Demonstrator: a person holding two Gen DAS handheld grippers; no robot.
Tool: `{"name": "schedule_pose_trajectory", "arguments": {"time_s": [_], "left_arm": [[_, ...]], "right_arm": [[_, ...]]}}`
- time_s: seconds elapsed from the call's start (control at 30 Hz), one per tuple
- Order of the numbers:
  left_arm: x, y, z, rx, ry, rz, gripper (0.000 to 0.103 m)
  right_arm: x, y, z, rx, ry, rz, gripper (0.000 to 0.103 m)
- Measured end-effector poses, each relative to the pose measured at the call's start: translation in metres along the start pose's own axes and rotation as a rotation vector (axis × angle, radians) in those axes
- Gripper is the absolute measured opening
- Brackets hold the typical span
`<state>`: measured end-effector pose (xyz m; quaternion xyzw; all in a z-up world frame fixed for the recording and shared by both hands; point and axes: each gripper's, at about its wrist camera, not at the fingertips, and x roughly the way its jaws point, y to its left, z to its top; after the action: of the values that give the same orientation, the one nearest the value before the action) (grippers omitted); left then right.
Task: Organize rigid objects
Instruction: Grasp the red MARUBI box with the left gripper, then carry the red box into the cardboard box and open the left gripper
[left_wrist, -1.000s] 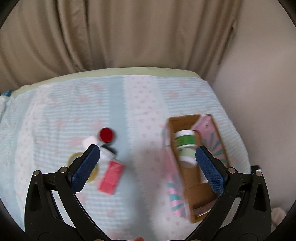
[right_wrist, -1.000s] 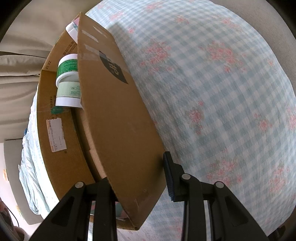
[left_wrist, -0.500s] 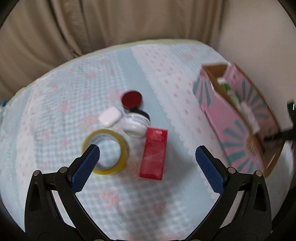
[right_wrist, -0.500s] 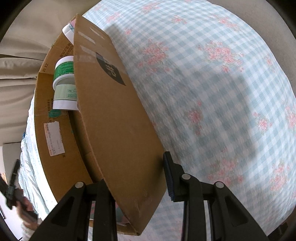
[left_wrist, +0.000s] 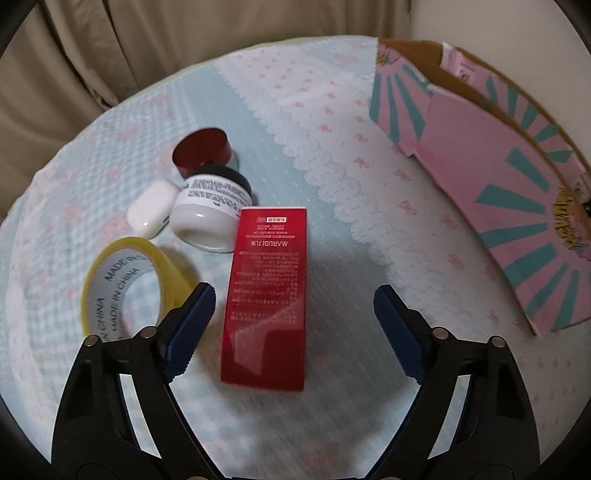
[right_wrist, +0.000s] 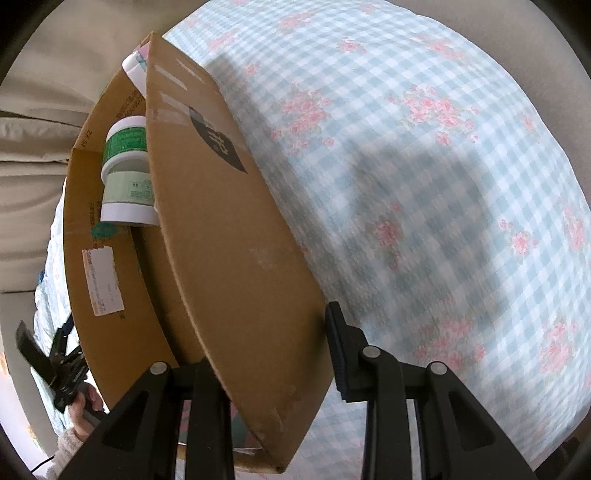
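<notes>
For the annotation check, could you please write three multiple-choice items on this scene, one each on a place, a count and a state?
1. Where is the red box?
A. In the carton
B. On the bedspread, between the left claw's fingers
C. On the tape roll

2. How many loose items lie beside the red box?
A. Two
B. Four
C. Six

3. The left claw is:
A. Open
B. Shut on the tape roll
C. Out of view

Key: 1 B, the fingers flank it; 2 B, tape roll, white case, white jar, red lid; 3 A, fingers wide apart.
</notes>
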<state>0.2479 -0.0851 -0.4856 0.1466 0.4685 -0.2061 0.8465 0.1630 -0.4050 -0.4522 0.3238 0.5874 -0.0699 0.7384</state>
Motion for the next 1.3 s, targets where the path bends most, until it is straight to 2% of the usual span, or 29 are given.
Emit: {"name": "schedule_pose_trajectory", "arguments": {"time_s": [0.03, 0.1, 0.13, 0.2, 0.33, 0.4, 0.7, 0.9, 1.03, 1.3], "left_arm": [[0.004, 0.002, 0.000, -0.009, 0.003, -0.005, 0.084], [0.010, 0.005, 0.000, -0.027, 0.015, -0.008, 0.071], [0.014, 0.007, 0.001, -0.035, 0.025, -0.010, 0.069], [0.022, 0.013, 0.000, -0.061, 0.041, -0.026, 0.059], [0.027, 0.020, 0.000, -0.094, 0.050, -0.025, 0.053], [0.026, 0.021, 0.002, -0.101, 0.047, -0.033, 0.041], [0.024, 0.022, 0.002, -0.093, 0.040, -0.046, 0.039], [0.014, 0.023, 0.001, -0.148, 0.057, -0.051, 0.039], [-0.008, 0.025, 0.005, -0.176, 0.039, -0.047, 0.038], [-0.093, 0.027, 0.037, -0.254, -0.060, -0.008, 0.038]], "right_arm": [[0.000, -0.001, 0.000, 0.004, -0.002, 0.004, 0.028], [0.001, -0.002, -0.002, 0.005, -0.006, 0.008, 0.028], [0.001, -0.002, -0.002, 0.005, -0.008, 0.008, 0.028], [0.002, -0.003, -0.003, 0.006, -0.012, 0.008, 0.028], [0.001, -0.006, -0.004, 0.011, -0.015, 0.013, 0.028], [0.001, -0.006, -0.005, 0.011, -0.015, 0.013, 0.028], [0.000, -0.011, -0.007, 0.013, -0.013, 0.011, 0.028], [0.003, -0.011, -0.007, 0.012, -0.012, 0.008, 0.028], [0.006, -0.013, -0.006, 0.012, -0.011, 0.013, 0.028], [0.007, -0.012, 0.003, -0.010, 0.015, 0.015, 0.028]]}}
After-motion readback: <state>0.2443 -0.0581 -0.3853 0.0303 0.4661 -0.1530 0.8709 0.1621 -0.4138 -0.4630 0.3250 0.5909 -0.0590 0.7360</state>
